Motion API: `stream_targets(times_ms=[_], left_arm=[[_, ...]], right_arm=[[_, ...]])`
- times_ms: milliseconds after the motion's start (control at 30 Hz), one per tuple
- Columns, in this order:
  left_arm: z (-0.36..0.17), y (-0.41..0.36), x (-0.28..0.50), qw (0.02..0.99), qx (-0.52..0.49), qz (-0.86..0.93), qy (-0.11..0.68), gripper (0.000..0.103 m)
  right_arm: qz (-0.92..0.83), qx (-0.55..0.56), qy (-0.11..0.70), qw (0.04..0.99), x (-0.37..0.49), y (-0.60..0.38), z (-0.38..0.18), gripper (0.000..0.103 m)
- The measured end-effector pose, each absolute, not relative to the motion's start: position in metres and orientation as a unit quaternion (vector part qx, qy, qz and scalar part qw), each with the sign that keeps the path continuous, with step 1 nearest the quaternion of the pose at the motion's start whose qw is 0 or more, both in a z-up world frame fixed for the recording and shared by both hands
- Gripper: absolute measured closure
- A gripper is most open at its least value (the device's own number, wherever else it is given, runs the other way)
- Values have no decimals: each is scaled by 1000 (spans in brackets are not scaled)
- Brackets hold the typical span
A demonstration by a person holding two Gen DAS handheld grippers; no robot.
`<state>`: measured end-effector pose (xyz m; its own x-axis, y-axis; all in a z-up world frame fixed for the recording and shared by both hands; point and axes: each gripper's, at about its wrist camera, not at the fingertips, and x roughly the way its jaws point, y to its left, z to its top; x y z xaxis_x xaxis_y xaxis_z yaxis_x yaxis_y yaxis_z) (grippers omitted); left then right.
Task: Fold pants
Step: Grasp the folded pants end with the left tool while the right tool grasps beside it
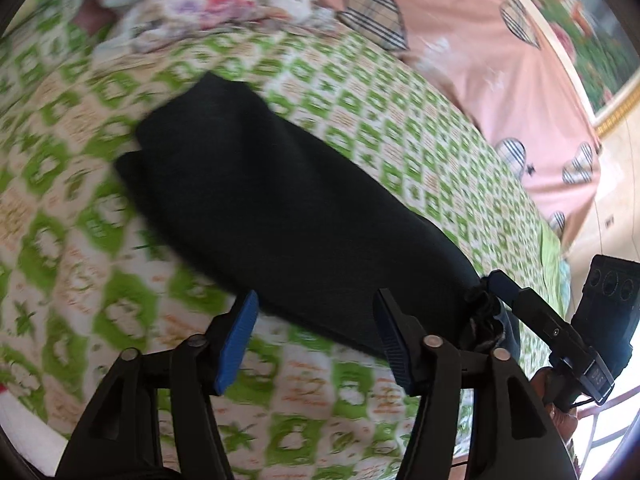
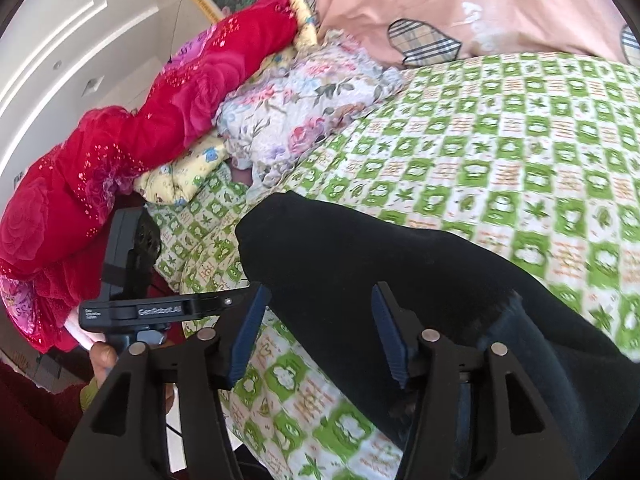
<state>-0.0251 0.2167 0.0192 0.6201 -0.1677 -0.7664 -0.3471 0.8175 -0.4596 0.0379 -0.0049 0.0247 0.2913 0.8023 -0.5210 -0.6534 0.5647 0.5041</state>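
Note:
The black pants lie as a long folded strip on the green-and-white checked bedsheet; they also show in the right wrist view. My left gripper is open, just above the pants' near edge. In the left wrist view the right gripper appears at the right end of the pants, pinching bunched black cloth. In its own view, the right gripper has its jaws apart over the pants, with cloth draped by the right finger. The left gripper's body shows at left.
A pink quilt with plaid hearts lies at the head of the bed. A floral blanket, a yellow cloth and a red quilt are piled along the bed's side. A framed picture hangs on the wall.

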Motion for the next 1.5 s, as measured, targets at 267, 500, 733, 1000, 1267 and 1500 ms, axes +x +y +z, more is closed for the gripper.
stream_targets(times_ms=[267, 500, 733, 1000, 1267, 1500], left_arm=[[10, 260, -37, 827, -353, 100, 425, 34], [2, 279, -33, 815, -369, 126, 430, 34], [-7, 296, -19, 798, -385, 166, 433, 34], [-13, 307, -15, 788, -411, 177, 422, 33], [-15, 309, -9, 787, -409, 188, 422, 32], [-14, 309, 2, 796, -377, 215, 423, 55]], right_arm=[[474, 83, 391, 785, 62, 29, 32, 45], [495, 62, 398, 769, 86, 63, 33, 43], [496, 15, 421, 759, 121, 110, 28, 42], [535, -41, 459, 708, 159, 170, 17, 42], [574, -93, 489, 649, 179, 218, -6, 42], [589, -114, 491, 632, 175, 242, -20, 57]])
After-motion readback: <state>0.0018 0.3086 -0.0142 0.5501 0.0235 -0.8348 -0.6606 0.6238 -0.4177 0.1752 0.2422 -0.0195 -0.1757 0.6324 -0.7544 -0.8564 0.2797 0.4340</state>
